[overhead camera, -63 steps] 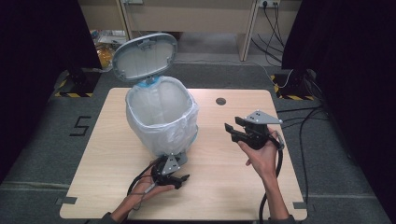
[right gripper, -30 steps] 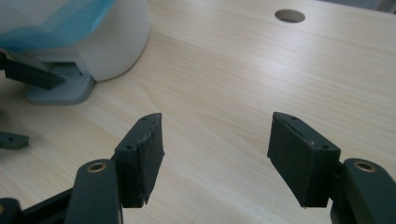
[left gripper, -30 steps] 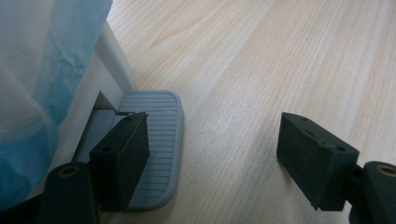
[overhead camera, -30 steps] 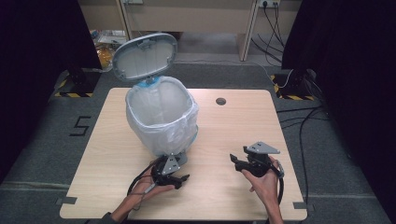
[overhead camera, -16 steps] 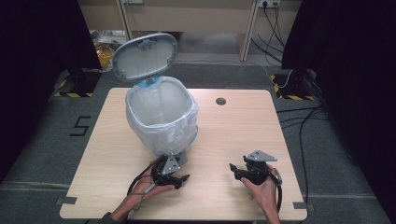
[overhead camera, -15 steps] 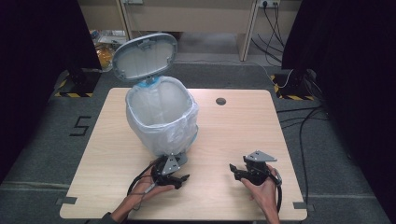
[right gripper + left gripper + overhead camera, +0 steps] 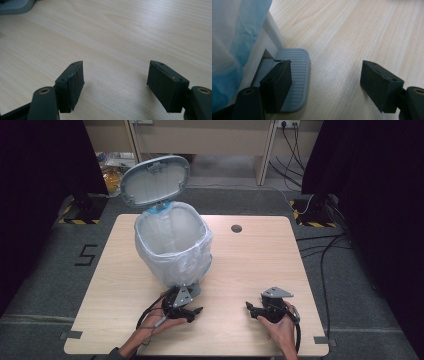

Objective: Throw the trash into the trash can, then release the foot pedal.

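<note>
Jaws of both grippers apart, empty; left gripper (image 7: 325, 82) on pedal (image 7: 293, 77), lengthwise toward bin (image 7: 172, 242).

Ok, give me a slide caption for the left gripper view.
Left gripper, jaws open, resting one jaw on the bin's grey pedal.

A: Where is there room to move?

B: The right half of the counter (image 7: 260, 260) is bare wood. The right claw (image 7: 256, 309) sits low at the bottom right with open space all around it.

A: What blocks the way?

B: The big bin (image 7: 172, 245) with its bag stands left of the middle, and its lid (image 7: 155, 181) sticks up behind. The grey pedal (image 7: 294, 77) pokes out by the left claw (image 7: 192, 311).
</note>
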`<state>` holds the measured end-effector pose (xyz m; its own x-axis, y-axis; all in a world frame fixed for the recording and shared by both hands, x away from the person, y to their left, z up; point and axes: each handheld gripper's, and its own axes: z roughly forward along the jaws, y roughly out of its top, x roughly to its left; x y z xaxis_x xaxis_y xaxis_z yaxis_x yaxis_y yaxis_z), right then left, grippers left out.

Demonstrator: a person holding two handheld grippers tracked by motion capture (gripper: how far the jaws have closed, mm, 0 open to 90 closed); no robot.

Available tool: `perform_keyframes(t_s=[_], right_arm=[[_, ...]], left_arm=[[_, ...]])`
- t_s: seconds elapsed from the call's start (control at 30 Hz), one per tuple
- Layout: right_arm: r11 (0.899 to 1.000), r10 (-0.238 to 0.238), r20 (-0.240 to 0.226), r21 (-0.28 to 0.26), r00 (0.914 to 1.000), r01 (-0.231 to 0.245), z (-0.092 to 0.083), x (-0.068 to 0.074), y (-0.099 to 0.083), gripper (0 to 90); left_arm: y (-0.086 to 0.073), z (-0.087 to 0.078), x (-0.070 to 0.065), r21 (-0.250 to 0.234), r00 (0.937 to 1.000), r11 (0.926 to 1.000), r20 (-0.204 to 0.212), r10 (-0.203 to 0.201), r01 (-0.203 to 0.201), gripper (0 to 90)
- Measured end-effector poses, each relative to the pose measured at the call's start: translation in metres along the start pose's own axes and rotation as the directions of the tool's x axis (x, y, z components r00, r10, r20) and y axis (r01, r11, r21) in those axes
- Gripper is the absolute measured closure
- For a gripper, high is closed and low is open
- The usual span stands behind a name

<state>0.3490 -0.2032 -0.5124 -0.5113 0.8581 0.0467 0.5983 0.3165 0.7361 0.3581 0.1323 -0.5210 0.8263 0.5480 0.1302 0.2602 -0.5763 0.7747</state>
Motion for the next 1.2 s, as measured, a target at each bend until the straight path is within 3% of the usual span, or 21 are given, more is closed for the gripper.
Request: perform_keyframes(t_s=[0.2,0.37,1.2], right_arm=[[1.0,-0.002,0.007,0.002,1.0,0.002,0.0009,0.0006,-0.0023,28.9],[0.999,-0.043,0.023,0.006,0.9988,0.043,0.0027,0.0053,-0.0039,21.9],[0.999,-0.041,0.033,0.011,0.9986,0.041,0.0024,0.0069,-0.0044,20.6]], left_arm=[[0.0,-0.0001,0.0001,0.001,1.0,1.0,0.001,-0.001,0.001,24.8],[0.0,0.0,0.0001,0.0,1.0,1.0,0.002,-0.001,0.001,24.8],[0.0,0.0001,-0.0001,-0.002,1.0,1.0,0.0,-0.001,0.001,24.8]])
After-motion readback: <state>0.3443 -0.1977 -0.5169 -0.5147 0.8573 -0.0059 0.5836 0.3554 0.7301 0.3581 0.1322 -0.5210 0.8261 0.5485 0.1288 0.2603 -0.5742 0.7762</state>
